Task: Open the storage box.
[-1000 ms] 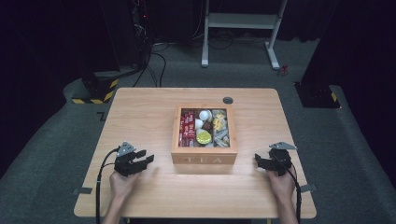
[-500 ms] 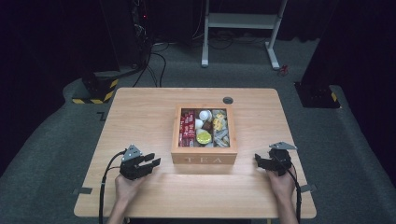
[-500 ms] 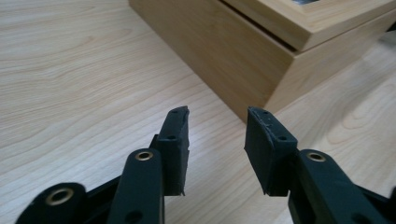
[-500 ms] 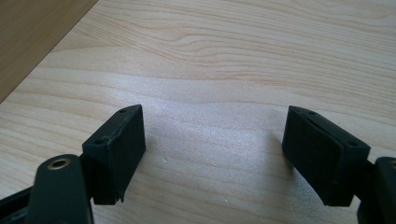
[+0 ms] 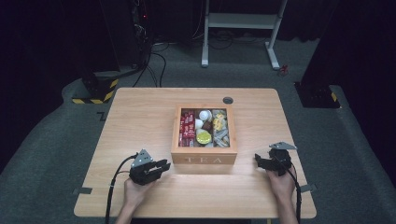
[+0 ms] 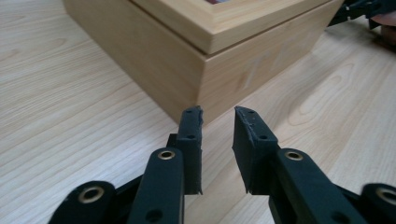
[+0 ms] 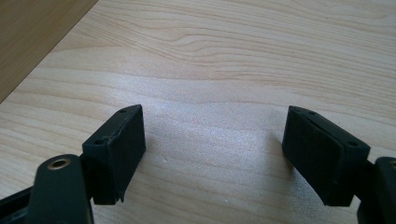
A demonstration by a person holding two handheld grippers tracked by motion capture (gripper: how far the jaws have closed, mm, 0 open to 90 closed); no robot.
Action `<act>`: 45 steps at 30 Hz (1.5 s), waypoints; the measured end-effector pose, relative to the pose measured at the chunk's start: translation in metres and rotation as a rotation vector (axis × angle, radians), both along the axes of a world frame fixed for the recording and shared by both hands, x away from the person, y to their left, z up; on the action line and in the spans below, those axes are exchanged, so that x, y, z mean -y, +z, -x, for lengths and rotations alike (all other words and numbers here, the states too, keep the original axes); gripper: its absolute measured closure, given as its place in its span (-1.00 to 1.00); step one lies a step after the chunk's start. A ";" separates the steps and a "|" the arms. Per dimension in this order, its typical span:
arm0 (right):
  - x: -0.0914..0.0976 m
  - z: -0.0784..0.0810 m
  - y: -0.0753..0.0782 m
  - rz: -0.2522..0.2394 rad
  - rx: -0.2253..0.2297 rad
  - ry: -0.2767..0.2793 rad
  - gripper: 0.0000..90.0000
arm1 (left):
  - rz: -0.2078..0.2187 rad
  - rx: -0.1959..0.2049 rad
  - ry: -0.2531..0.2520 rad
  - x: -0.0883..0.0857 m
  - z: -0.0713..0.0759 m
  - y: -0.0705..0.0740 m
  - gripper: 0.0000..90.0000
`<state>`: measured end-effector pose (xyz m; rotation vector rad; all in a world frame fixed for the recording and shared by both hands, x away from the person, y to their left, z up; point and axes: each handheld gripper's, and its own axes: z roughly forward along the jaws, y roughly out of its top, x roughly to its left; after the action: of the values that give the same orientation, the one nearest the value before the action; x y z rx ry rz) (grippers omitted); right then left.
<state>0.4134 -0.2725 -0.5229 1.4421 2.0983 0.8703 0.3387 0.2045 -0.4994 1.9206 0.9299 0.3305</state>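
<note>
Left claw [image 5: 161, 166] moved beside tea box [image 5: 204, 158] holding packets [image 5: 188, 128].

Overhead view; two low close-ups sharing table [image 5: 140, 112]

Left gripper [image 6: 217, 114] and right gripper [image 7: 212, 116]: black linkage arms, brass-ringed pivots, small screw holes in flat black pads. Each body carries a grey three-cornered plate and a black trailing cable. Forearms bare; no sleeves visible.
</note>
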 end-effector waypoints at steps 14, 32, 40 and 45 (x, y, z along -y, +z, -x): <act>0.000 0.000 0.000 0.001 0.001 0.000 -0.53 | -0.017 0.018 -0.052 0.021 -0.003 -0.003 0.93; 0.000 0.000 0.000 0.001 0.001 0.000 -0.53 | -0.030 0.038 -0.044 0.050 -0.014 0.002 1.00; 0.000 0.000 0.000 0.001 0.001 0.000 -0.53 | -0.032 0.028 -0.026 0.052 -0.019 0.001 1.00; 0.000 0.000 0.000 0.001 0.001 0.000 -0.53 | -0.011 0.025 -0.010 0.052 -0.020 0.002 1.00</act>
<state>0.4135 -0.2725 -0.5229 1.4410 2.0981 0.8699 0.3585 0.1523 -0.4975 1.9261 0.9038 0.3531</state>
